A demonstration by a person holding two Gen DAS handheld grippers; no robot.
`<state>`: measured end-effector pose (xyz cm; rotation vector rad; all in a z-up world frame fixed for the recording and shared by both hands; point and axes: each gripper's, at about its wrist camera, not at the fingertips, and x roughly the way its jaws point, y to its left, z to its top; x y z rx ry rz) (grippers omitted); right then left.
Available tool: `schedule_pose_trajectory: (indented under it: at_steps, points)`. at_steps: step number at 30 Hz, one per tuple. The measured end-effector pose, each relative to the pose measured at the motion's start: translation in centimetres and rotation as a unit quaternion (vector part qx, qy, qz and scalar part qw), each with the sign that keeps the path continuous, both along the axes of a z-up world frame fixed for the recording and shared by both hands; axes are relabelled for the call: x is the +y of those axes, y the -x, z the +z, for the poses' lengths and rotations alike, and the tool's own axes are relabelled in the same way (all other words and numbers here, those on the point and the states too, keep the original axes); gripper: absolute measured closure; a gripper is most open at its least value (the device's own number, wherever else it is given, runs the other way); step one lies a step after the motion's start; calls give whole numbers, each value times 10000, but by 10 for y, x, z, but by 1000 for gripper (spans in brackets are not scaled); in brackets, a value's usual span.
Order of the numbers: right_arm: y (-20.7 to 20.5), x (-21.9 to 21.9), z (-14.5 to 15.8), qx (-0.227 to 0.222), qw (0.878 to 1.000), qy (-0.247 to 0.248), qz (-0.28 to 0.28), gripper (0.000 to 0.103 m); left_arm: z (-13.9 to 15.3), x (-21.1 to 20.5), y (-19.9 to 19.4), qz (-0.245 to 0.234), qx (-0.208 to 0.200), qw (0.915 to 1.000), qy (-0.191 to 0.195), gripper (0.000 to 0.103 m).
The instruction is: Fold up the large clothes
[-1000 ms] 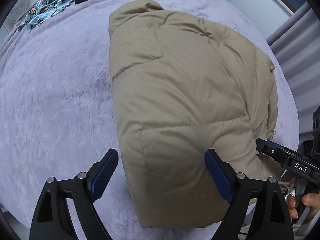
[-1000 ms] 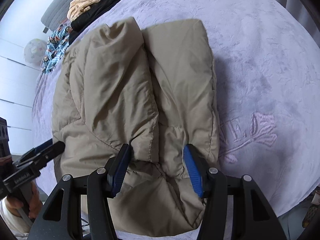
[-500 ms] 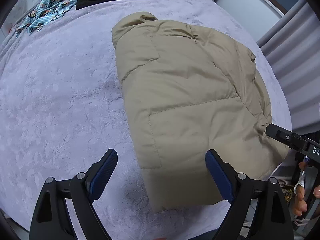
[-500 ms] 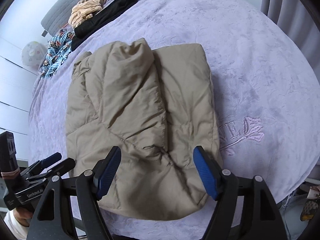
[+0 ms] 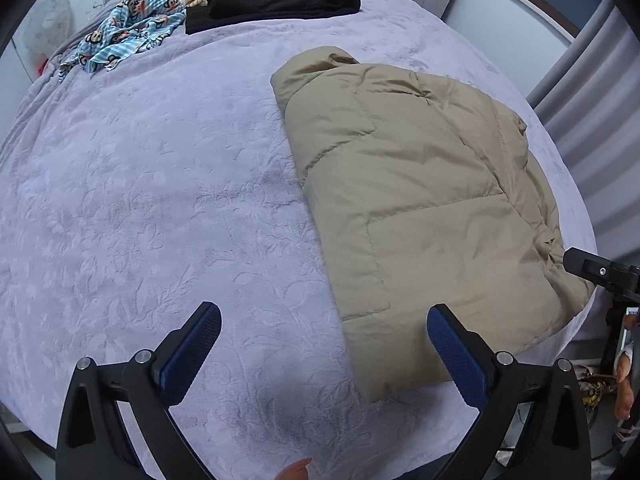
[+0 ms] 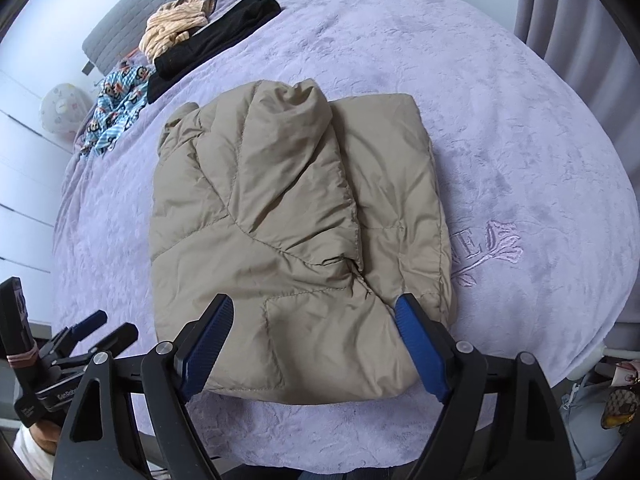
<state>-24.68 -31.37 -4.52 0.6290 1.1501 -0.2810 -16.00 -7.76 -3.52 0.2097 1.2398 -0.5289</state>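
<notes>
The jacket lies folded into a tan bundle on the lilac blanket, near the bed's edge. In the left wrist view the left gripper hangs above the blanket with its jaws spread wide and opening; nothing is between them but bare blanket, and the jacket sits from about 12 to 2 o'clock of it, its near corner just inside the right finger. In the right wrist view the right gripper hangs over the jacket's near edge, jaws spread and opening; the fabric shows between the pads but they do not press on it (it rests flat). From there the bundle runs toward 12 o'clock. The black garment, striped cloth and monkey print lie well apart at 10 to 11 o'clock.
</notes>
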Motion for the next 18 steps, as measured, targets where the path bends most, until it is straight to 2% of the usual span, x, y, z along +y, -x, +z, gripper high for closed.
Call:
schedule_pose_trajectory:
  at_steps: [5, 6, 7, 14, 18]
  points:
    - [-3, -8, 4, -113, 9998, -154, 116, 16, -1, -7, -4, 152, 66, 9999, -48, 0]
    - [-5, -11, 4, -145, 9996, -203, 102, 11, -1, -9, -5, 201, 78, 9997, -68, 0]
    - [-7, -15, 4, -159, 9995, -237, 102, 1, -1, -11, -6, 259, 91, 9996, -86, 0]
    - [-30, -50, 0, -148, 9988, -308, 344, 0, 0, -30, -18, 554, 165, 9982, -183, 0]
    - [-41, -69, -13, -41, 9974, -580, 433, 0, -3, -42, -25, 656, 154, 9972, -310, 0]
